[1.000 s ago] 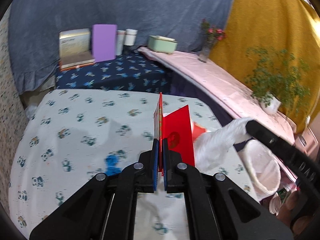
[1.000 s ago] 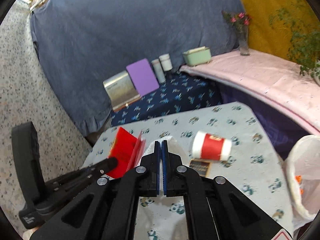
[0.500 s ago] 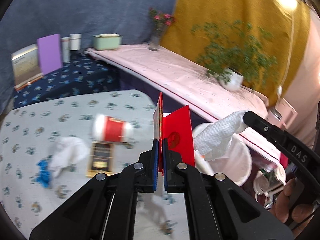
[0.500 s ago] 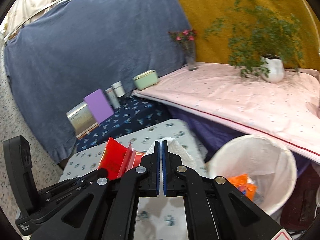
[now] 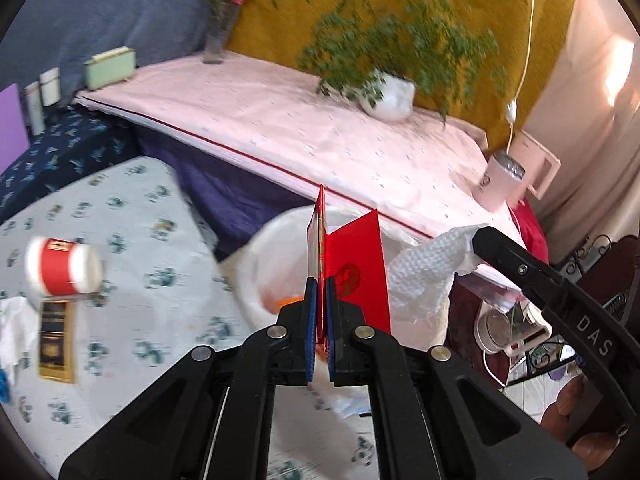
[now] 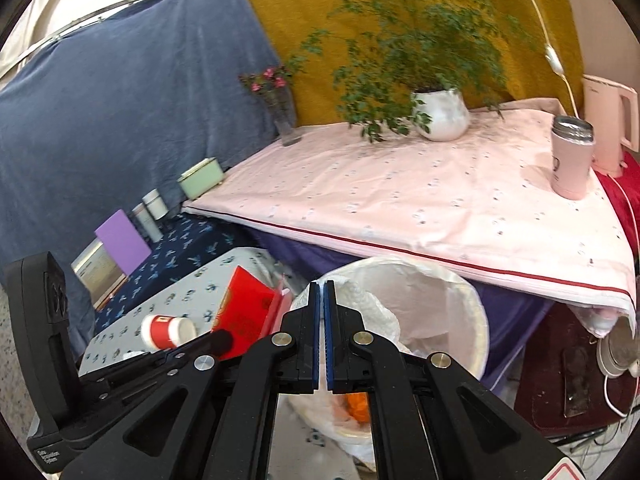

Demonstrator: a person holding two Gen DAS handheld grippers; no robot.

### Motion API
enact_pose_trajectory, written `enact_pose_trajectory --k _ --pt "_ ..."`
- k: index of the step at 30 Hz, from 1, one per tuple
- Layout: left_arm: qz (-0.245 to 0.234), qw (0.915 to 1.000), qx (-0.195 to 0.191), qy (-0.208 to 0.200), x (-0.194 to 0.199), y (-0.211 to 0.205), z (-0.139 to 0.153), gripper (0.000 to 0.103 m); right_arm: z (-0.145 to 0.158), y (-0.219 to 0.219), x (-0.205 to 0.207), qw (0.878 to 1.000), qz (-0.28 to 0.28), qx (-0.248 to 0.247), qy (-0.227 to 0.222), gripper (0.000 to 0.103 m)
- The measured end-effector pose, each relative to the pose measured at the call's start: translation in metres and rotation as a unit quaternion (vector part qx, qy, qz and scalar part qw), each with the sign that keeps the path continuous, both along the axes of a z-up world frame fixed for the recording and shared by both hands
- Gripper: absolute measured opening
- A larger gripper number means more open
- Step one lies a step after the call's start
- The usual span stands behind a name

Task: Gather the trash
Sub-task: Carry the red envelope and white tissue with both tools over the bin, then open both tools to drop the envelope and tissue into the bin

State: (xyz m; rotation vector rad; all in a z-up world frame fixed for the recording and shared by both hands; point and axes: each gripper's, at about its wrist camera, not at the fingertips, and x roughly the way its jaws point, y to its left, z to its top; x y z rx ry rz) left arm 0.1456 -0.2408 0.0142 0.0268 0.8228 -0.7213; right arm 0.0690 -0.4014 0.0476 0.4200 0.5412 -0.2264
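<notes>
Lighting: bright, even daylight in both my wrist views; colours read strongly. A hot glare patch burns out on the pale wall at the upper right of my left view.

Blur: my left view is smeared. The potted plant, the red paper cup and the panda-print cloth are all streaked. My right view is sharper, though its plant foliage is soft.

Distortion: heavy fisheye bowing, with a black circular vignette at every corner.

Shadows: soft and faint on the pink cloth.
</notes>
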Motion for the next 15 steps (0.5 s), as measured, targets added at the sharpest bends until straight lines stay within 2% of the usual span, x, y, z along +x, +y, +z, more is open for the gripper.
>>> enact_pose_trajectory --k 5,6,8,9,15 --pt "-0.013 0.9998 0.009 0.009 0.002 -0.026 -0.016 0.008 -0.015 -0.022 0.000 1.000 -0.013 0.007 0.013 0.003" --pt "-0.013 0.9998 0.011 0.010 0.003 -0.028 -0.017 0.011 -0.017 -0.024 0.001 1.000 -0.014 0.009 0.015 0.003" --pt "-0.012 0.9998 0.014 0.010 0.004 -0.030 -0.020 0.029 -0.020 -0.026 0.004 1.000 -0.014 0.011 0.020 0.003" --pt "-0.008 0.9999 0.013 0.009 0.004 -0.030 -0.021 0.031 -0.022 -0.027 0.005 1.000 -0.014 0.013 0.021 0.003" --pt "0.008 0.9999 0.012 0.008 0.011 -0.021 -0.022 0.034 -0.026 -0.027 0.011 1.000 -0.011 0.016 0.021 0.008"
